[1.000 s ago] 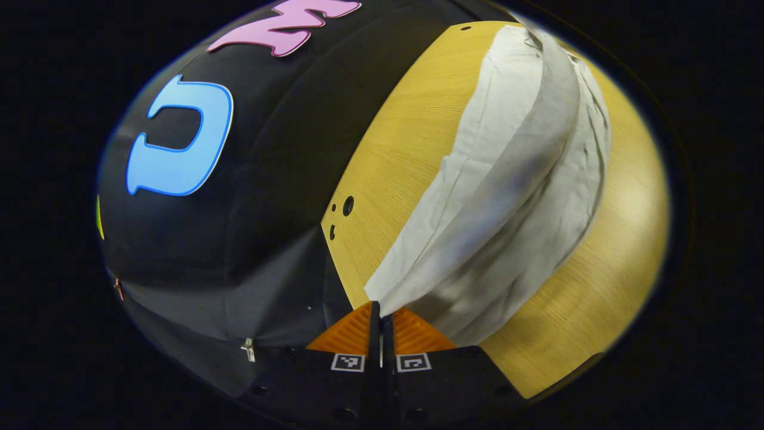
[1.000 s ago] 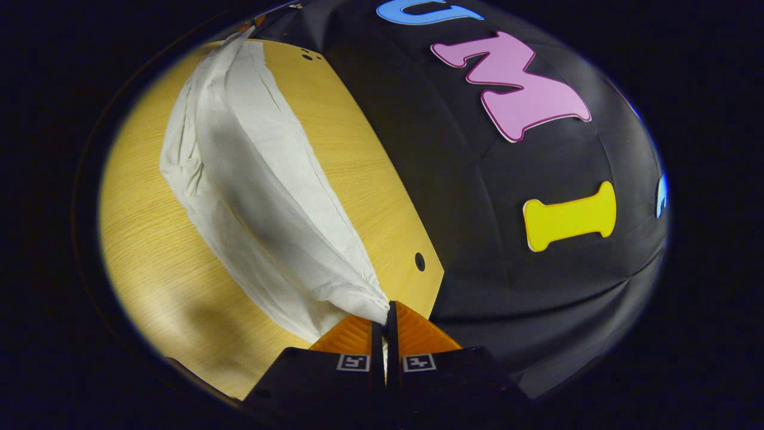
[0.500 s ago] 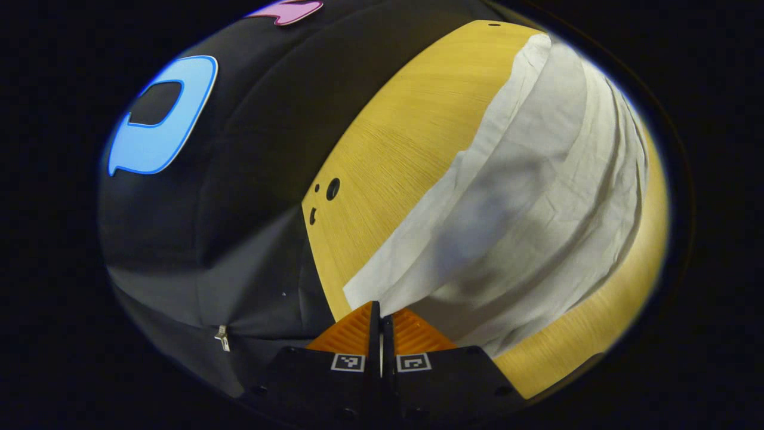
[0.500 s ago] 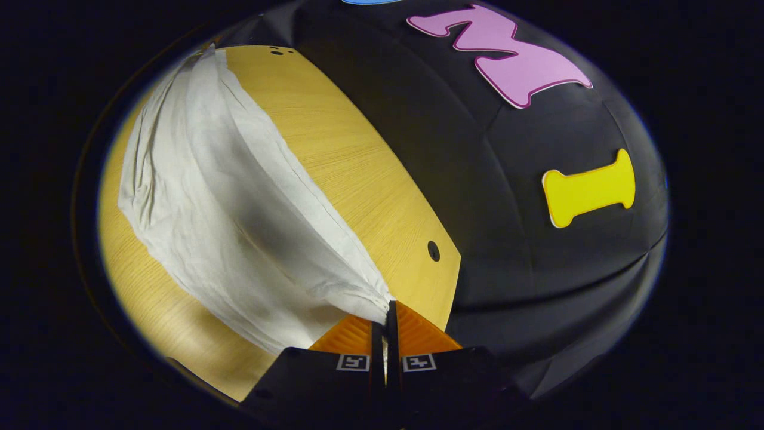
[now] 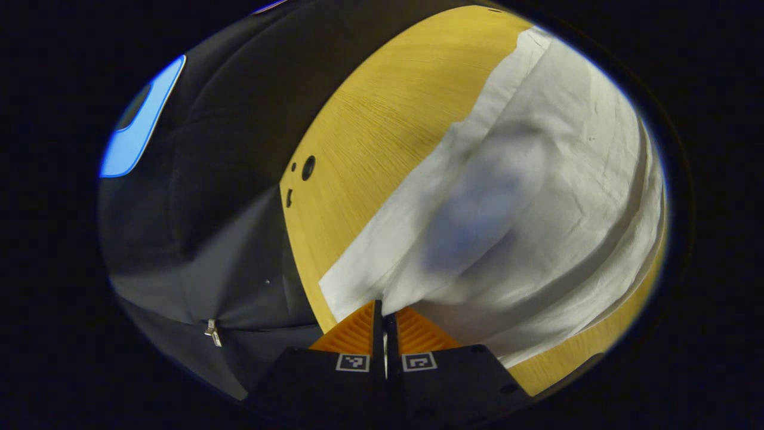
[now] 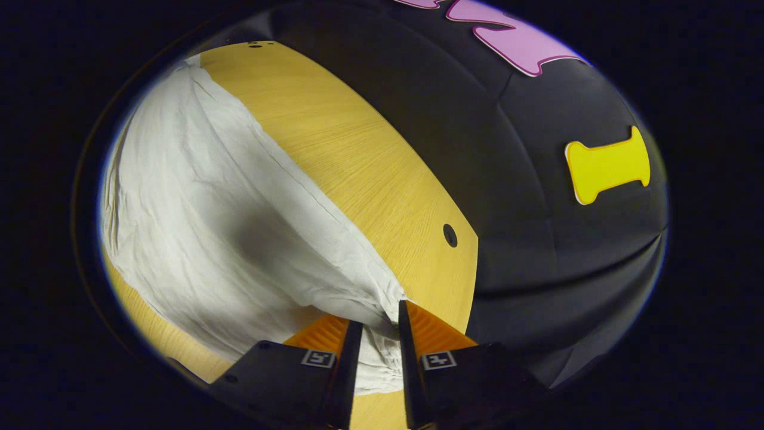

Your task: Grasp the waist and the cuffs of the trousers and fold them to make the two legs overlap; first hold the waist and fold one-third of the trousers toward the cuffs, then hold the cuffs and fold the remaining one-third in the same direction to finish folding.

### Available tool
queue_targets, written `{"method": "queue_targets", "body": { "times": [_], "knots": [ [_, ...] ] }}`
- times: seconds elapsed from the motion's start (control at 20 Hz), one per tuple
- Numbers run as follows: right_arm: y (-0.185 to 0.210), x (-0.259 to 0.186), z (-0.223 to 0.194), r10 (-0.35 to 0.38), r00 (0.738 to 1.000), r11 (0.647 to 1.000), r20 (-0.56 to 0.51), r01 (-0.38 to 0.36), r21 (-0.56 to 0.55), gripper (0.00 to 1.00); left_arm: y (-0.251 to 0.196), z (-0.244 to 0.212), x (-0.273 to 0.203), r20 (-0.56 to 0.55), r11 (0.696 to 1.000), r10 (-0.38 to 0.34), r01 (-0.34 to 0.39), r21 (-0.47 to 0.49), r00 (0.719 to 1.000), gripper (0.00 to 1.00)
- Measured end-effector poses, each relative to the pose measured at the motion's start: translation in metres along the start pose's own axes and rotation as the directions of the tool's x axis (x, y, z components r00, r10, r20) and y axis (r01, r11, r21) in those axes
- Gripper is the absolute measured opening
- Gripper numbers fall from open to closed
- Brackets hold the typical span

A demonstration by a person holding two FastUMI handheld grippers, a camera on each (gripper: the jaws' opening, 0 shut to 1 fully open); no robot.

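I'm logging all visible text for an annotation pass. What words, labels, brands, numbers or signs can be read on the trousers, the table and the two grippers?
On the trousers: none visible.
On the table: none, just drilled holes.
On the left gripper: two square coded markers, patterns rather than readable text.
On the right gripper: the same kind of markers, nothing readable.

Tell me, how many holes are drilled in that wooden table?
4 show in all. Left gripper view: three small holes clustered at the table corner, a fourth at the far edge. The trousers may hide others.
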State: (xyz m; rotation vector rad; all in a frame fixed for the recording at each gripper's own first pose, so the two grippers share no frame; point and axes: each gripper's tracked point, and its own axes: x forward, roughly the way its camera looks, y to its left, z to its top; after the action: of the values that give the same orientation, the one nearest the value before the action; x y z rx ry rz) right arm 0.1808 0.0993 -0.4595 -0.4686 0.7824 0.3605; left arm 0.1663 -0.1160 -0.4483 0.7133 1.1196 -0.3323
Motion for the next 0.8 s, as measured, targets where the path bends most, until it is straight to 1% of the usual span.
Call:
{"method": "queue_targets", "body": {
  "times": [0.05,0.1,0.15,0.2,0.25,0.3,0.4,0.45,0.5,0.55,0.65,0.75,0.8],
  "knots": [
    [0.002,0.001,0.001,0.005,1.000,1.000,-0.001,-0.005,0.006,0.46,-0.003,-0.006,0.002,-0.030,1.000,-0.006,0.006,-0.002,1.000,0.10],
    [-0.002,0.001,0.003,-0.006,1.000,1.000,0.008,0.006,0.009,0.59,0.003,-0.004,0.002,-0.016,1.000,0.018,-0.018,-0.008,1.000,0.24],
    [-0.005,-0.002,0.006,-0.016,1.000,1.000,0.018,0.016,0.014,0.63,0.009,0.000,0.003,0.007,0.999,0.046,-0.046,-0.013,0.999,0.24],
    [-0.009,-0.004,0.009,-0.027,0.999,0.999,0.031,0.027,0.024,0.76,0.015,0.002,0.000,0.018,0.998,0.070,-0.070,-0.011,0.997,0.39],
    [-0.011,-0.007,0.009,-0.029,0.999,0.999,0.045,0.027,0.048,0.84,0.020,0.003,-0.002,0.027,0.996,0.088,-0.088,-0.008,0.996,0.54],
    [-0.014,-0.010,0.016,-0.032,0.998,0.997,0.061,0.027,0.079,0.97,0.025,0.004,-0.005,0.042,0.994,0.105,-0.104,-0.012,0.994,0.68],
    [-0.022,-0.022,0.021,-0.038,0.996,0.986,0.079,0.025,0.166,0.98,0.026,0.009,-0.009,0.088,0.994,0.106,-0.102,-0.044,0.991,0.97],
    [-0.024,-0.029,0.021,-0.037,0.996,0.974,0.081,0.018,0.224,0.98,0.028,0.011,-0.014,0.109,0.992,0.111,-0.104,-0.068,0.988,0.97],
    [-0.025,-0.038,0.018,-0.035,0.996,0.955,0.080,0.009,0.295,0.98,0.028,0.012,-0.020,0.132,0.990,0.114,-0.102,-0.096,0.985,0.97],
    [-0.028,-0.045,0.017,-0.031,0.996,0.926,0.079,-0.001,0.377,0.98,0.028,0.011,-0.025,0.148,0.987,0.115,-0.096,-0.130,0.982,0.97],
    [-0.033,-0.062,0.013,-0.025,0.996,0.854,0.084,-0.023,0.520,0.98,0.027,0.008,-0.034,0.173,0.977,0.109,-0.073,-0.199,0.979,0.97],
    [-0.042,-0.077,0.006,-0.062,0.995,0.800,0.077,0.003,0.600,0.98,0.029,0.004,-0.047,0.190,0.965,0.119,-0.069,-0.253,0.975,0.97],
    [-0.041,-0.085,-0.001,-0.062,0.996,0.759,0.066,0.004,0.651,0.98,0.030,0.001,-0.057,0.206,0.954,0.126,-0.062,-0.294,0.970,0.97]
  ]
}}
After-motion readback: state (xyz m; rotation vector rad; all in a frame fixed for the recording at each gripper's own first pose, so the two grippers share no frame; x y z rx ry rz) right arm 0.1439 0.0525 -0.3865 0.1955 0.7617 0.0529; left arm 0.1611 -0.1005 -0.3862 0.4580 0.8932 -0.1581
